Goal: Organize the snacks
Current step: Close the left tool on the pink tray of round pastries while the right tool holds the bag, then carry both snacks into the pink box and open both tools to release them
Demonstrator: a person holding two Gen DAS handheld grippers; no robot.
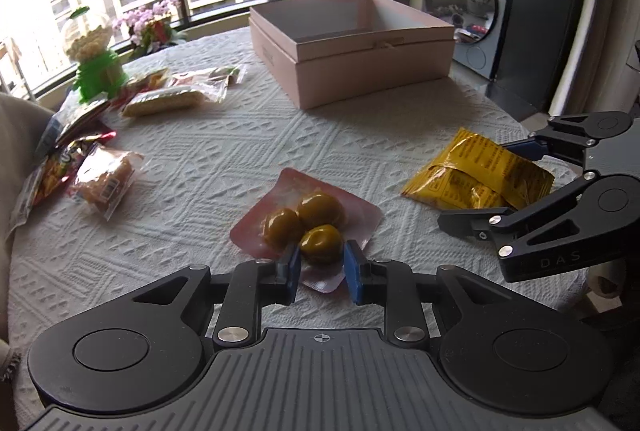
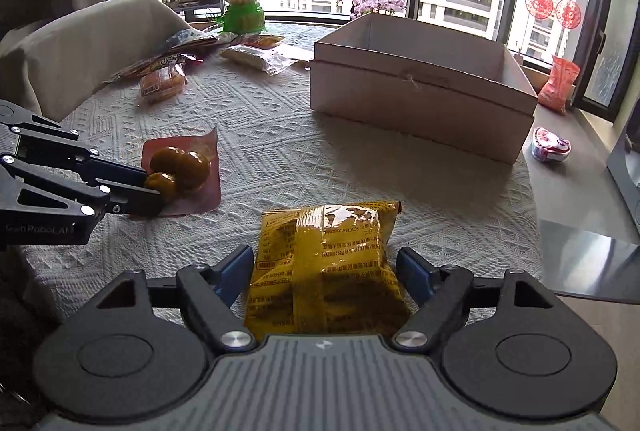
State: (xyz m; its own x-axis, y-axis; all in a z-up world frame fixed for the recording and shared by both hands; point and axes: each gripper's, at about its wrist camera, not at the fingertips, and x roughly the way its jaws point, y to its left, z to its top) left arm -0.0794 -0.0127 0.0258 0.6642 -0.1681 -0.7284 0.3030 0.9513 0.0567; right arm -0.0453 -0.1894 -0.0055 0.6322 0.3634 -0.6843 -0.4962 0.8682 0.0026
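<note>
A pink vacuum pack of three brown-green balls lies flat on the white tablecloth. My left gripper stands over its near edge, open by a narrow gap, and the nearest ball sits between the blue pads. The right wrist view shows the same pack with the left gripper at its left side. A yellow snack bag lies on the cloth between the wide-apart fingers of my open right gripper. The left wrist view also shows the bag and the right gripper. The open pink cardboard box stands behind them.
Several wrapped snacks lie along the table's left side, near a green candy dispenser. A cloth-covered chair stands at the left edge. A red pouch and a small cup sit on the ledge to the right of the box.
</note>
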